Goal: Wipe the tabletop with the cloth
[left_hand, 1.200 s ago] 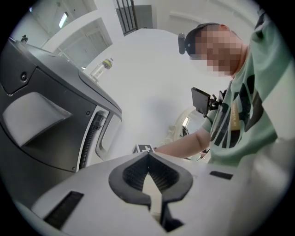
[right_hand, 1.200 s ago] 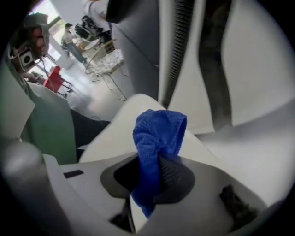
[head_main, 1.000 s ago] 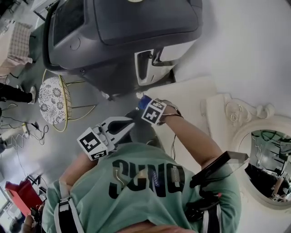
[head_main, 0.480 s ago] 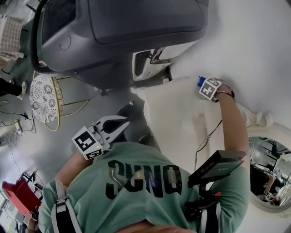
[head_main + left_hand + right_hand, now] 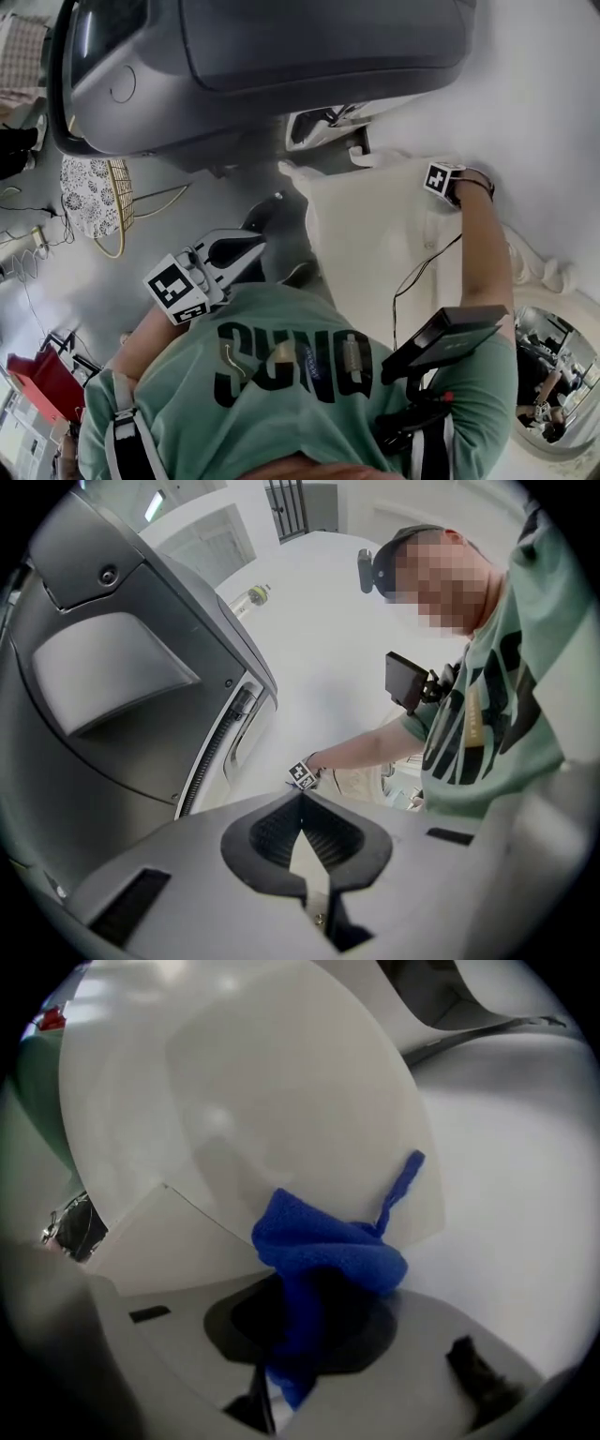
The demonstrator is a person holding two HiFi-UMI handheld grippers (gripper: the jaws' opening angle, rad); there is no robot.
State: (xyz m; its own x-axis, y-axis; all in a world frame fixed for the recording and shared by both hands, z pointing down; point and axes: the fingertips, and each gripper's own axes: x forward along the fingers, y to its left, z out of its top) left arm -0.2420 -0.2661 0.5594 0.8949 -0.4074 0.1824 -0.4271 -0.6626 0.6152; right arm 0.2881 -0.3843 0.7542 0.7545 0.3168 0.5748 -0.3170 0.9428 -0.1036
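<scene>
In the last second we have carried the right gripper (image 5: 441, 176) from near our chest to the far edge of the white counter (image 5: 361, 234). Its jaws grip the blue cloth (image 5: 328, 1246), which lies against the counter, so the wiping seems to be under way. The left gripper (image 5: 230, 255) waits by our body, jaws closed on nothing.

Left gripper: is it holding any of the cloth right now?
No, the left gripper has its jaws closed tip to tip with nothing between them.
</scene>
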